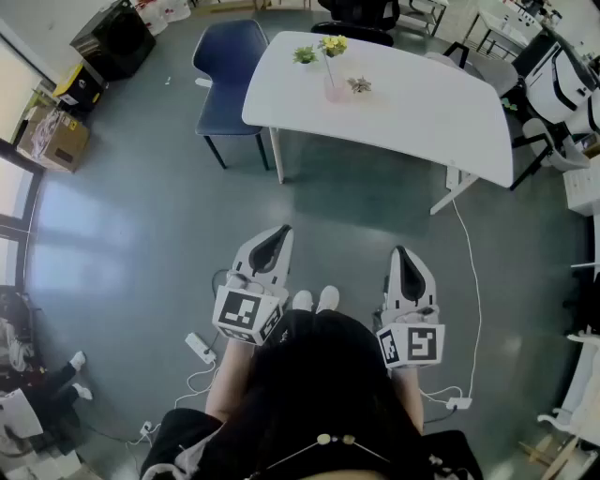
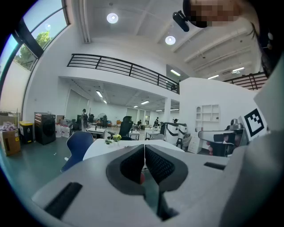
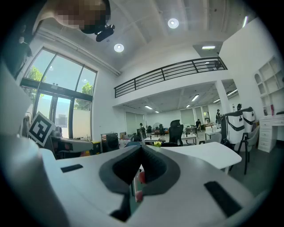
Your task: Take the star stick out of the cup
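A pale pink cup [image 1: 334, 91] stands on the far side of the white table [image 1: 412, 103], well ahead of me. Sticks rise from it with a yellow top [image 1: 333, 44] and a green top [image 1: 305, 54]. A small greyish star-shaped piece [image 1: 359, 85] lies just right of the cup. My left gripper [image 1: 281, 230] and right gripper [image 1: 400, 251] hang over the floor, far short of the table, both shut with nothing between the jaws. In the left gripper view, the gripper [image 2: 144, 146] points at the table [image 2: 100, 150]. The right gripper [image 3: 141, 146] points at the table [image 3: 199, 153] too.
A blue chair [image 1: 230, 61] stands at the table's left end and a black office chair [image 1: 361, 14] behind it. A white cable [image 1: 469, 272] runs over the floor from the table's right leg. A power strip [image 1: 200, 348] lies by my left side. A cardboard box [image 1: 52, 136] and a black cabinet [image 1: 117, 37] sit far left.
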`<state>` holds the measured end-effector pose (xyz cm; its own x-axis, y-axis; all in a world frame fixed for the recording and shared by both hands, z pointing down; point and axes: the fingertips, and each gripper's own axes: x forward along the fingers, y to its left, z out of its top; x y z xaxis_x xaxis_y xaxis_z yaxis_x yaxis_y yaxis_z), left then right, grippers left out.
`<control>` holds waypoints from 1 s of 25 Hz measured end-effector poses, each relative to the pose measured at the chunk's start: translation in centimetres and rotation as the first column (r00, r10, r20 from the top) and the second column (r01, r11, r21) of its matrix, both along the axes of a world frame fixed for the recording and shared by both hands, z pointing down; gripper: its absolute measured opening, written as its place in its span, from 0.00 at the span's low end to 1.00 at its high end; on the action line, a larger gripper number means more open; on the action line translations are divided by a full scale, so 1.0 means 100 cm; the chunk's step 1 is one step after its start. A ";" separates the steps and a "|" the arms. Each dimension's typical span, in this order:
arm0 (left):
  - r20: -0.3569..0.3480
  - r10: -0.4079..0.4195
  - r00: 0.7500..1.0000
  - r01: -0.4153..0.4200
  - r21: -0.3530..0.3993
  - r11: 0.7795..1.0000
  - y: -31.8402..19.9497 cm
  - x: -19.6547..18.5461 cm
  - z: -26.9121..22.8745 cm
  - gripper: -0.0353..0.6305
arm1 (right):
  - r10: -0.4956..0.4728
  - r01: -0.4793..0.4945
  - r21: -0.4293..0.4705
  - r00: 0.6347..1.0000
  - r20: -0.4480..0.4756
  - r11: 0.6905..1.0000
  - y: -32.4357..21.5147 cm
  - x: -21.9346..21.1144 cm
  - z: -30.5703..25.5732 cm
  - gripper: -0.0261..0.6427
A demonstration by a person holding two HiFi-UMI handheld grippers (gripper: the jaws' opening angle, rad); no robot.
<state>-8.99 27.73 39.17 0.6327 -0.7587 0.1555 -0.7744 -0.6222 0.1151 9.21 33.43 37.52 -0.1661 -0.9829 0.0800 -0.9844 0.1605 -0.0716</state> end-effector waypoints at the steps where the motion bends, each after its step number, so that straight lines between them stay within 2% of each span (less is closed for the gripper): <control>1: 0.001 0.001 1.000 -0.001 -0.001 1.000 0.000 0.001 0.000 0.06 | 0.000 0.000 0.000 1.000 0.001 1.000 0.000 0.001 0.000 0.04; 10: 0.015 0.009 1.000 -0.009 -0.011 1.000 0.000 0.022 0.004 0.06 | 0.002 -0.002 -0.008 1.000 0.013 1.000 0.001 0.020 0.005 0.04; 19: 0.033 0.013 0.999 -0.012 -0.031 0.999 -0.004 0.049 0.012 0.06 | -0.028 0.029 -0.017 0.997 0.068 0.999 -0.009 0.046 0.017 0.04; 25: 0.029 -0.009 1.000 0.011 -0.046 0.999 -0.019 0.047 0.018 0.06 | -0.039 0.042 -0.038 0.996 0.085 0.998 -0.021 0.052 0.025 0.04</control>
<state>-4.25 25.86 40.98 0.6199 -0.7565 0.2086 -0.7839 -0.6090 0.1210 14.45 31.29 40.04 -0.2136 -0.9715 0.1030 -0.9673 0.1956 -0.1613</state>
